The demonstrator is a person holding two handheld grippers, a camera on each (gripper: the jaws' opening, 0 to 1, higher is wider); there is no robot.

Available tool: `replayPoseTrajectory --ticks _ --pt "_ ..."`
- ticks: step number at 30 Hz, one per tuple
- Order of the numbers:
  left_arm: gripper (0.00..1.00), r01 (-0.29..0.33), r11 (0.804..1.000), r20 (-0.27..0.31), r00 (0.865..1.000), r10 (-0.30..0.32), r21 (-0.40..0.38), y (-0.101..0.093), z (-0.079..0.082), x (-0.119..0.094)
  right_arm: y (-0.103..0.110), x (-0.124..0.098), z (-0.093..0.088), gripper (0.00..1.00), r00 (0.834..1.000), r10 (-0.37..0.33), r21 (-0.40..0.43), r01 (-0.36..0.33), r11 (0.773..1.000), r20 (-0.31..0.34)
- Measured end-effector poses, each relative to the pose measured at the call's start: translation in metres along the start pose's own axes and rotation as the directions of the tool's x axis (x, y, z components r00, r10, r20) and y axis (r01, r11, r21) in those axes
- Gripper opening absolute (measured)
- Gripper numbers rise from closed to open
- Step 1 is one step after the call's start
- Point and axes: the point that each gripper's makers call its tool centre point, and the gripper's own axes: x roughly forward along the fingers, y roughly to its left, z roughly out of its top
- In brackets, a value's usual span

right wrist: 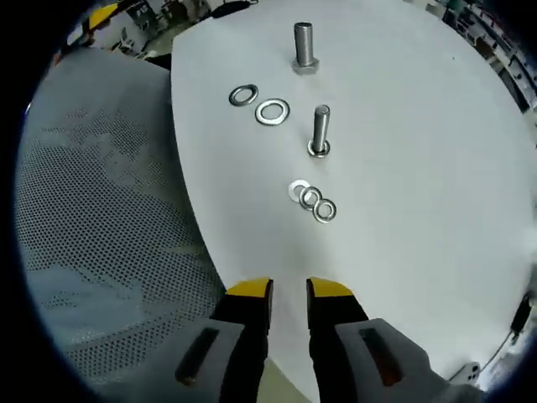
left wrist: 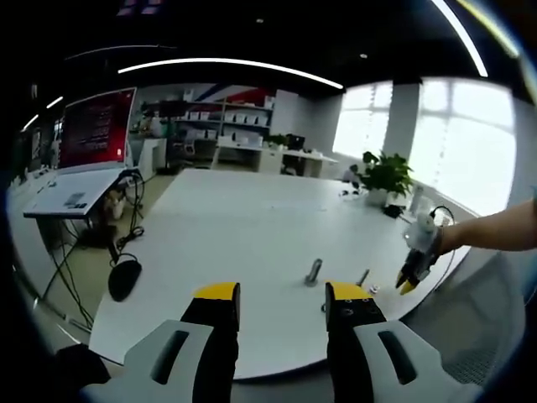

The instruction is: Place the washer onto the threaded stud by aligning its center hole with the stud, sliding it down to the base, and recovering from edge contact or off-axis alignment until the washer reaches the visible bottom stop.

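Two threaded studs stand head-down on the white table (right wrist: 403, 235): a thick one (right wrist: 304, 46) and a thinner one (right wrist: 320, 130). Two large washers (right wrist: 243, 95) (right wrist: 273, 112) lie flat beside them. Three small washers (right wrist: 311, 198) lie in an overlapping row below the thin stud. My right gripper (right wrist: 289, 290) hangs over the table's edge, short of the small washers, open by a narrow gap with nothing in it. My left gripper (left wrist: 283, 294) is wide open and empty above the table's near edge, with the studs (left wrist: 314, 271) just beyond it. The right gripper (left wrist: 413, 273) is at the table's right.
A grey mesh chair (right wrist: 101, 227) stands against the table's edge, beside the right gripper. A person's arm (left wrist: 495, 231) holds that gripper. A potted plant (left wrist: 386, 176) stands at the table's far right, and a red screen (left wrist: 96, 126) on a stand is off to the left.
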Motion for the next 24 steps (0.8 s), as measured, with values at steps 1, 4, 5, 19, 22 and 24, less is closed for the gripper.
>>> replayPoseTrajectory --ticks 1,4,5,19,22,24 --pt "0.39 0.001 1.0 -0.003 1.0 -0.001 0.001 0.0 0.0 0.0 0.0 0.001 -0.001 0.18 1.0 -0.004 -0.009 0.004 1.0 -0.01" --pt "0.39 0.002 1.0 -0.007 1.0 -0.002 0.004 0.0 -0.001 0.0 -0.002 0.004 -0.002 0.18 0.999 -0.017 -0.028 0.016 0.999 -0.035" --pt "0.39 0.002 1.0 -0.007 1.0 -0.002 0.003 -0.001 -0.001 0.0 -0.002 0.006 -0.003 0.18 0.999 -0.018 -0.028 0.017 0.999 -0.039" --pt "0.39 0.005 1.0 -0.019 1.0 -0.005 0.007 -0.001 -0.003 0.001 -0.007 0.009 -0.009 0.16 0.994 -0.05 -0.074 0.043 0.996 -0.1" --pt "0.39 0.006 1.0 -0.02 1.0 -0.006 0.008 -0.001 -0.003 0.001 -0.004 0.01 -0.011 0.17 0.993 -0.062 -0.107 0.051 0.993 -0.102" --pt "0.39 0.008 1.0 -0.022 1.0 -0.007 0.009 -0.002 -0.003 0.001 -0.006 0.01 -0.01 0.17 0.992 -0.095 -0.171 0.08 0.982 -0.08"
